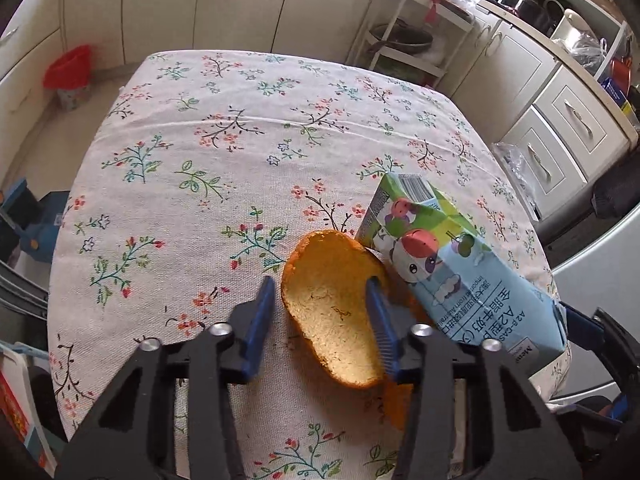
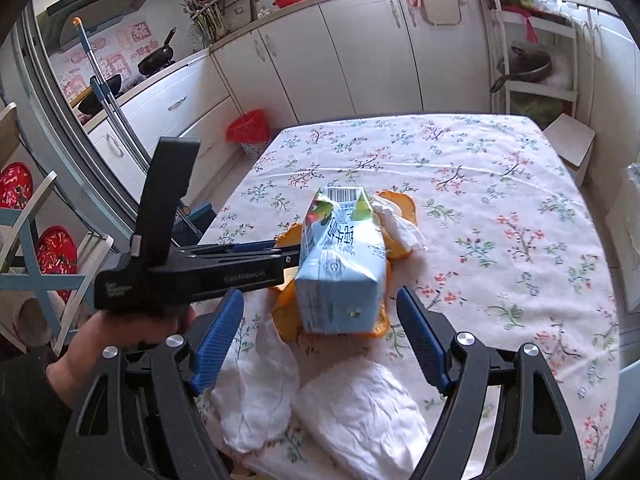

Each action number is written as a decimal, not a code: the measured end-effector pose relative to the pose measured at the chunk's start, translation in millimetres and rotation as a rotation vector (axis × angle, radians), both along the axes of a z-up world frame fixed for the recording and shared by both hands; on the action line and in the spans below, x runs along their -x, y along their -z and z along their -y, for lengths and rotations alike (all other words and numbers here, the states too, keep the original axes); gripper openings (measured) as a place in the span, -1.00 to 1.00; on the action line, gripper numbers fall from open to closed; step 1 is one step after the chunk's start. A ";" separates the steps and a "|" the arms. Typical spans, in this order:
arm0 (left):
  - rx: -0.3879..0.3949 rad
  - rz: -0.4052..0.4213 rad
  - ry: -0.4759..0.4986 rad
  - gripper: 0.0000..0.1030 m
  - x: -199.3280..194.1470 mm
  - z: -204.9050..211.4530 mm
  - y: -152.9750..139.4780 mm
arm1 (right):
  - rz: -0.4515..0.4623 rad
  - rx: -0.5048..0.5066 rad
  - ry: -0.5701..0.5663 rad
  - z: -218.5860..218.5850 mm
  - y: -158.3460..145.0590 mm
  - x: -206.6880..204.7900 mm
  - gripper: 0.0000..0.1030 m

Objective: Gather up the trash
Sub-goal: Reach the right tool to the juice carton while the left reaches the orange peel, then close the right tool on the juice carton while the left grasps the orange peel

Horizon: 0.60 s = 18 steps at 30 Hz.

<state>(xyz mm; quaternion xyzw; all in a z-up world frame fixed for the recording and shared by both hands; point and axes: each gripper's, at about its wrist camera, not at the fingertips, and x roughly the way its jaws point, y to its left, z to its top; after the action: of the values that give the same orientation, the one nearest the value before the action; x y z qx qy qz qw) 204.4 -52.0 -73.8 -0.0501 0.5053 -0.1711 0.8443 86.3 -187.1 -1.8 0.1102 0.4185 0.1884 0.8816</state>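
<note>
left tongs (image 1: pixel 322 300): half-closed around orange peel (image 1: pixel 332 312), left pad apart from it, grip not yet firm | right tongs (image 2: pixel 320 316): released, wide, hovering before milk carton (image 2: pixel 340 264) | carton lies on peels mid-tabletop (image 2: pixel 500 184), tissues (image 2: pixel 360 412) nearer | bin (image 2: pixel 249 132) on floor beyond, likely destination

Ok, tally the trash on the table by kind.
Milk carton: 1
Crumpled tissues: 3
Orange peel pieces: at least 2, more may be hidden
Total: at least 6
</note>
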 end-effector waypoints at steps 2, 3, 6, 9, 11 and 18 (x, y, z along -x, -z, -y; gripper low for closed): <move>0.001 -0.002 -0.006 -0.54 -2.7 -2.1 1.5 | -0.022 -0.025 0.004 1.7 5.9 -5.2 0.47; 0.013 -0.009 -0.009 -0.59 -4.3 -3.9 2.4 | -0.035 -0.048 0.006 3.0 8.8 -8.5 0.47; 0.040 -0.026 -0.008 -0.84 -8.4 -7.2 4.8 | -0.050 -0.069 0.013 5.4 10.9 -15.3 0.15; 0.059 -0.028 0.004 -0.91 -10.4 -7.1 3.4 | -0.078 -0.111 0.014 9.4 13.4 -19.3 0.09; 0.059 -0.010 0.012 -0.92 -10.2 -5.9 -2.6 | -0.077 -0.141 0.021 14.5 12.8 -20.5 0.04; 0.079 0.051 -0.012 -0.92 -4.7 -20.0 -27.8 | -0.037 -0.375 0.051 49.0 -1.4 -13.0 0.02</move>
<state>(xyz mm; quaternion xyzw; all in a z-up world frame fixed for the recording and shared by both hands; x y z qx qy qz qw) 209.1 -32.1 -46.0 -0.0821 0.4763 -0.1871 0.8552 99.2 -236.1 -0.3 0.2865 0.3893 0.2386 0.8423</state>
